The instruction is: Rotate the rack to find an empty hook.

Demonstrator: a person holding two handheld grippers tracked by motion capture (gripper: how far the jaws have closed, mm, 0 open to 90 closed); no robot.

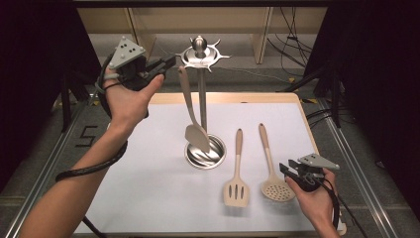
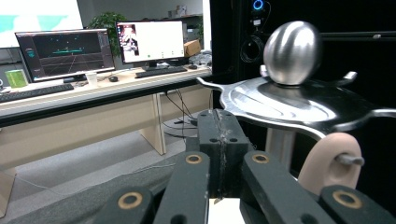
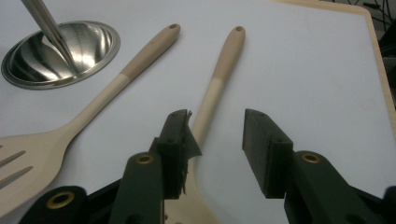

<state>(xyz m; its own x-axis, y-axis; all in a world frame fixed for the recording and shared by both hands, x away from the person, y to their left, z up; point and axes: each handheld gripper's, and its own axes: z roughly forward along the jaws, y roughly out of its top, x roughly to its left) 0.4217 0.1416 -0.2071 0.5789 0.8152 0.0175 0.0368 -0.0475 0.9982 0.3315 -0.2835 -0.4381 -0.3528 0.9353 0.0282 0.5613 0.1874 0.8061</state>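
Left gripper (image 1: 166, 64), jaws pressed together, is hovering beside the utensil stand (image 1: 200, 54); right gripper (image 3: 215, 140), jaws spread, is straddling the skimmer (image 3: 219, 79) on the white mat (image 1: 148, 188). Desks with monitors (image 2: 65, 49) are appearing behind.

black grippers (image 1: 163, 66), grey plates, black cables

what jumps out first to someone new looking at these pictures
The steel utensil stand at the table's middle, with one beige spatula hanging from a hook over its round base. To its right, a slotted turner and a skimmer lie flat on the white mat. The left gripper sits, jaws shut, beside the stand's top.
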